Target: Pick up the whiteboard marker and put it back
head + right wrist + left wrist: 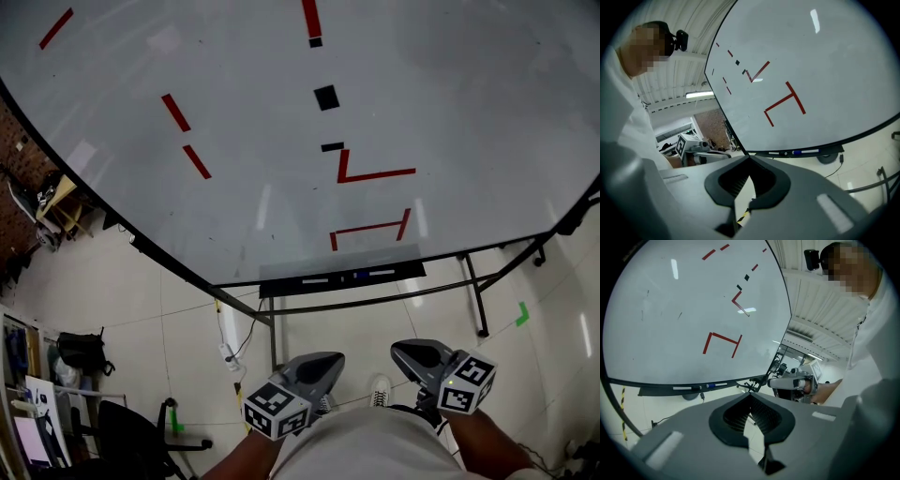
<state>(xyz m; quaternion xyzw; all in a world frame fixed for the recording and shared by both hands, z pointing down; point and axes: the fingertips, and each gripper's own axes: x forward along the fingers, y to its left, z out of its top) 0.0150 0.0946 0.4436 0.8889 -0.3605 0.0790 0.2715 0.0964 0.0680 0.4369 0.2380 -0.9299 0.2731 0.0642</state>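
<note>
Lying in tray (281,284), marker (361,275) well apart from fingers (314,368).

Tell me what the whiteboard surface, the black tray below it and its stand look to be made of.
Large white whiteboard: glossy coated panel, likely melamine or enamelled steel; light streaks mirror in it. Long black marker tray: matte, plastic or painted metal; cannot tell. Dark tubular stand: painted metal tube, judging by thin straight bars.

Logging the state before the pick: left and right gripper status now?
Left gripper: closed, holding nothing.
Right gripper: closed, holding nothing.
</note>
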